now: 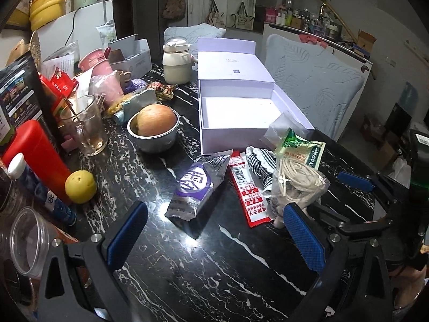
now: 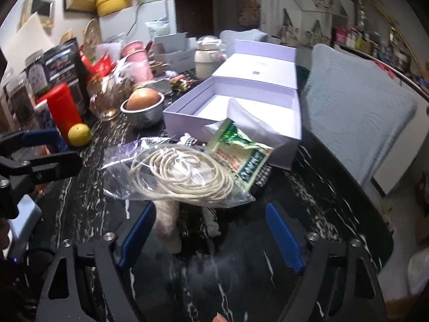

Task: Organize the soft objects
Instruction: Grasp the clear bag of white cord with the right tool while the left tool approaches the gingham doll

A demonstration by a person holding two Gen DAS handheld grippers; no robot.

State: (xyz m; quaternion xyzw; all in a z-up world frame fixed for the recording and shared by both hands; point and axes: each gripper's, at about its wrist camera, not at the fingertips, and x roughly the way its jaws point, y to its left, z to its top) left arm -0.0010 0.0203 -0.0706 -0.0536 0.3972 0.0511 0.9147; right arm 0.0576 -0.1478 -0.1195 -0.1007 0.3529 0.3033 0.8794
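1. Our left gripper [image 1: 214, 237] hovers over the black marble table [image 1: 187, 268] with its blue-padded fingers [image 1: 126, 233] spread wide, and nothing is between them.
2. Our right gripper [image 2: 211, 236] also stands with its fingers wide apart; a pale soft piece lies on the table between them, but the pads do not touch it as far as we can see.
3. At the far left of the left wrist view we see a red plastic bottle [image 1: 37, 155], a yellow round fruit [image 1: 80, 186] just beside it, and a clear glass measuring cup [image 1: 83, 124] behind.
4. Next comes a steel bowl with a brown onion inside [image 1: 154, 127].
5. In front of the left gripper lies a silver and purple snack packet [image 1: 197, 187], and beside it a long red sachet [image 1: 246, 190], flat on the table.
6. Further right is the pile of soft things: a black-and-white checked cloth [image 1: 261, 163], a clear plastic bag with a coil of cream cord [image 1: 295, 178] on top of it, and a green and yellow food packet [image 1: 300, 150] leaning behind.
7. Behind this pile stands an open white cardboard box [image 1: 238, 112], with its lid folded back; a thin white paper [image 2: 241, 115] hangs over its near wall.
8. At the right, a light blue quilted chair back [image 1: 313, 80] stands behind the table.
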